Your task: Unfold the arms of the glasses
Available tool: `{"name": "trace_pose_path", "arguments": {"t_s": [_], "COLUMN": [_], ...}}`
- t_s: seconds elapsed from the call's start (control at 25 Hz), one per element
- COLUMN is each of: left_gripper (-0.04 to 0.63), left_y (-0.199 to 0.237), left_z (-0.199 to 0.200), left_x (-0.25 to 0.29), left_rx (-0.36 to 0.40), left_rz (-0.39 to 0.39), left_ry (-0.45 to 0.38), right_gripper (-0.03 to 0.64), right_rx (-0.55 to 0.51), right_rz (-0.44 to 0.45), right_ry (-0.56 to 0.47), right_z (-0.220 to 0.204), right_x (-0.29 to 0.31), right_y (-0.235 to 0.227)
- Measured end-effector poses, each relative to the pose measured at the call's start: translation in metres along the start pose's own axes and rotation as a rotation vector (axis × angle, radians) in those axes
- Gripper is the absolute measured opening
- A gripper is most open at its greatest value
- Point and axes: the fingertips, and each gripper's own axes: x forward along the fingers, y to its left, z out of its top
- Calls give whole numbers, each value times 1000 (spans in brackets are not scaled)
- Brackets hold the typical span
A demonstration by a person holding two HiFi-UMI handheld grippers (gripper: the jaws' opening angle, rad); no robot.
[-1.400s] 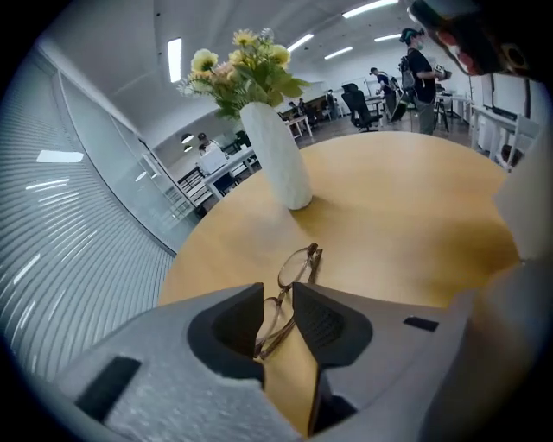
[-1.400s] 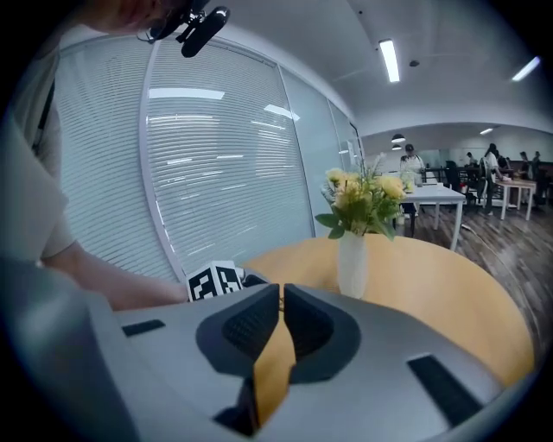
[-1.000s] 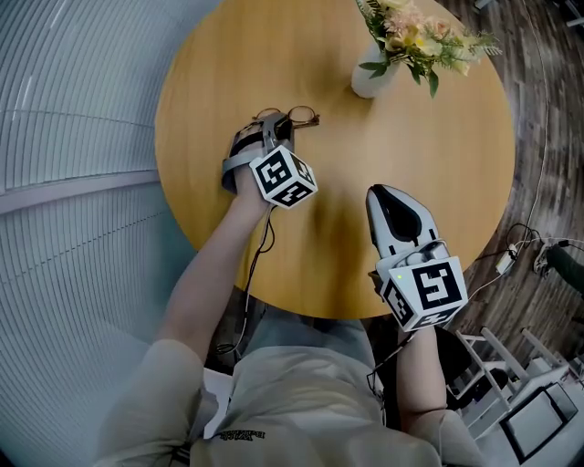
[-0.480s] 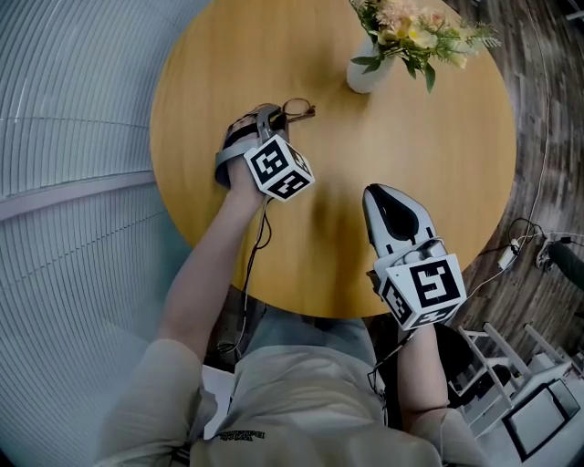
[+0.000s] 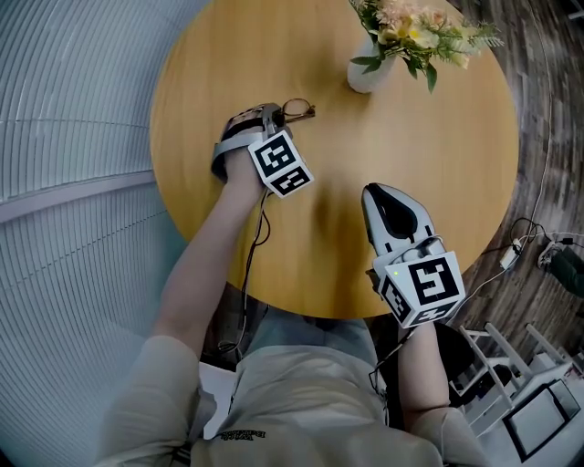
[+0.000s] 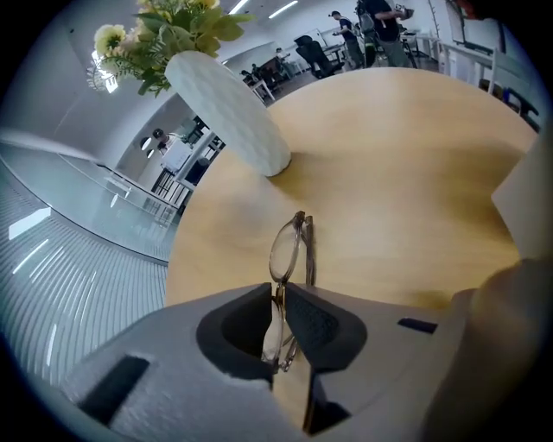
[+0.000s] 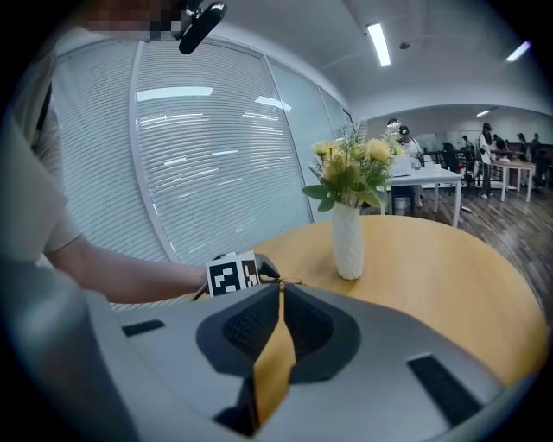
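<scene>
Nearest the person, the right gripper [image 5: 376, 193] was held over the near-right part of the round wooden table [image 5: 438, 155]; its jaws were pressed together at the tips w/ nothing between them; its marker cube [image 5: 422, 287] hung past the table edge. Further out & to the left, the left gripper [image 5: 272, 115] was turned on its side over the tabletop; its jaws were pinching the glasses [image 5: 297, 111] by the front frame, approx. at the bridge. In the left gripper view the glasses [image 6: 289, 246] stood edge-on; one lens stuck out beyond the jaw tips; the arms lay folded flat against the frame; whether they touched the wood couldn't be told. Farthest off, toward the table's far side, stood a white vase [image 5: 365, 73] w/ yellow & pink flowers [image 5: 415, 27], well apart from the glasses.
</scene>
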Motion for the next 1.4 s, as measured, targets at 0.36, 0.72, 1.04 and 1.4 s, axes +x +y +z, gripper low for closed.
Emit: {"name": "trace_pose_path", "arguments": {"t_s": [0.36,0.72,1.04,1.4], "left_gripper": [40,40,40,40], "left_y": [16,55,89,104], "left_z": [26,58,80,97], "left_x": [-32,-122,-212,-300], "left_rx": [-222,-636,-667,-634], "left_rz": [-7,-43,-16,26], "left_ry": [-192,-517,-682,-787], "right_gripper": [38,38,38,38], "right_rx": [-1,7,-28,-93], "right_rz": [-11,-41,-64,-71], "right_ry": [-2,-53,-149,-259], "right_z": [1,26,77,134], "right_x": [-4,-13,-33,-76], "right_y": [-6,-19,-24,-5]}}
